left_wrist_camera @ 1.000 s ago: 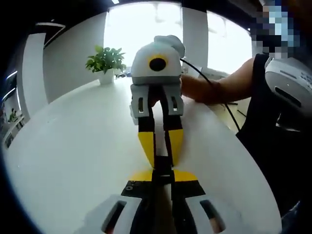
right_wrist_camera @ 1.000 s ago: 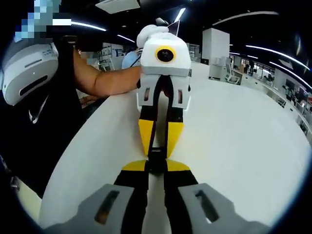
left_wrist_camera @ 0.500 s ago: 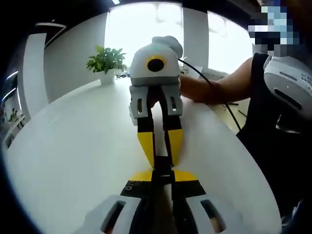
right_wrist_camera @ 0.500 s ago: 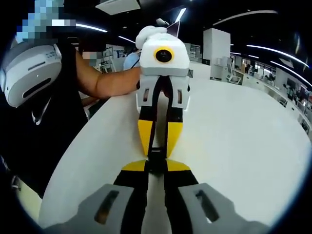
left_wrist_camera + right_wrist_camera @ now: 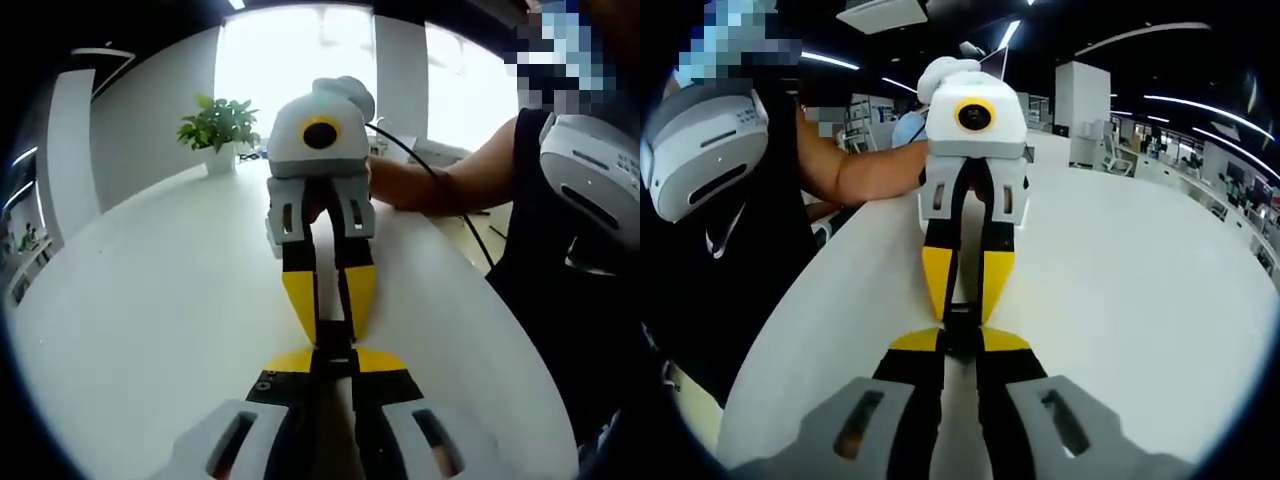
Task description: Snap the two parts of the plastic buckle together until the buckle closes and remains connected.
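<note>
The black plastic buckle (image 5: 333, 347) hangs just above the white table (image 5: 150, 300), pinched from both ends. My left gripper (image 5: 333, 360) rises from the bottom of the left gripper view, its yellow-tipped jaws shut on the near end. Facing it tip to tip, my right gripper (image 5: 332, 333) is shut on the far end. In the right gripper view the buckle (image 5: 960, 327) sits between my right gripper (image 5: 960, 346) and the opposing left gripper (image 5: 960, 312). The jaws cover most of the buckle, so I cannot tell if its two parts are latched.
A potted plant (image 5: 218, 125) stands at the table's far edge. A person's forearm (image 5: 440, 180) and a black cable (image 5: 430, 165) reach across the table behind the right gripper. The person's dark torso (image 5: 710, 290) stands along the table's edge.
</note>
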